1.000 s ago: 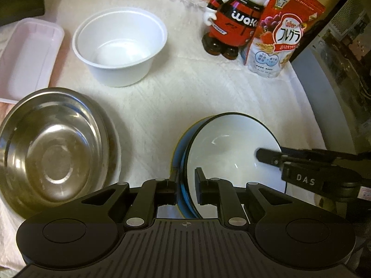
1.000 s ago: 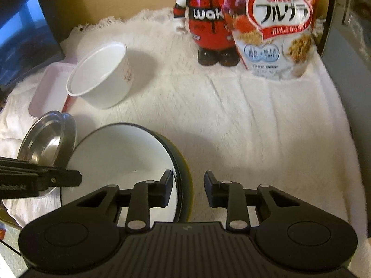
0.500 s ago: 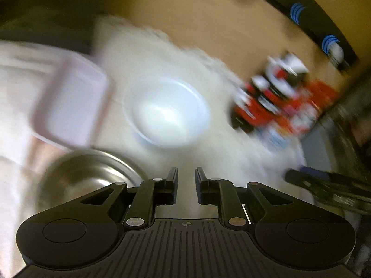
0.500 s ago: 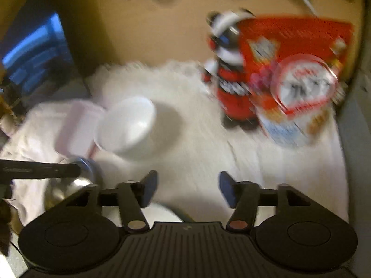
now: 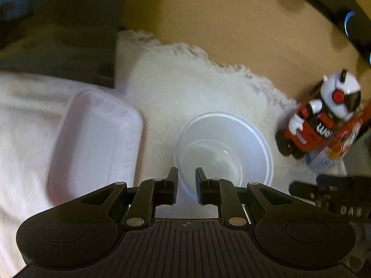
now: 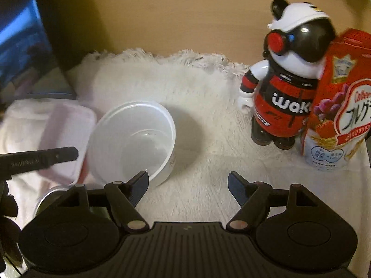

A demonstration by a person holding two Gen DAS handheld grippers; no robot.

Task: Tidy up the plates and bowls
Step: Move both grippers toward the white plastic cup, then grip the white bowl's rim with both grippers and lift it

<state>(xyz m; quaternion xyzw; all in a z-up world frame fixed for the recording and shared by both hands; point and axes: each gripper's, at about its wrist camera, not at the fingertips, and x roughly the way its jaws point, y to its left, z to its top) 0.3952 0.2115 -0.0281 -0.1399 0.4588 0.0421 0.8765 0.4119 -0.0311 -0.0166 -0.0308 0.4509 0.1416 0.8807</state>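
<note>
Here the left gripper [image 5: 186, 186] hangs above the near rim of the white bowl [image 5: 223, 149], its 2 fingers [image 5: 172, 185] drawn close with only a narrow gap between them and nothing held. The bowl's near rim shows through that gap, though the blur makes it hard to say whether the fingertips touch it.

The white bowl stands upright and empty on the white cloth [image 5: 176, 85]. Just beside it, on its left in this view, lies a shallow pale tray [image 5: 92, 143], also empty, tilted a little on the cloth. To the right of the bowl stands a red, black and white toy figure [image 5: 322, 120], with a cereal bag [image 5: 334, 148] against its far side. The tip of the right gripper shows at the right edge, low and dark.

From the right wrist, the right gripper [image 6: 187, 185] has its 2 fingers [image 6: 139, 185] spread wide apart and holds nothing; it hovers over bare cloth [image 6: 204, 162], with the white bowl [image 6: 132, 139] just beyond its left fingertip. The pale tray [image 6: 65, 139] touches or nearly touches the bowl's far left side. A metal bowl [image 6: 51, 197] peeks out at the lower left, mostly hidden behind the gripper body. The toy figure [image 6: 285, 81] stands upright, well apart from the bowl, with the cereal bag [image 6: 338, 115] touching its side. The left gripper's finger [image 6: 41, 157] reaches in from the left edge over the tray.
</note>
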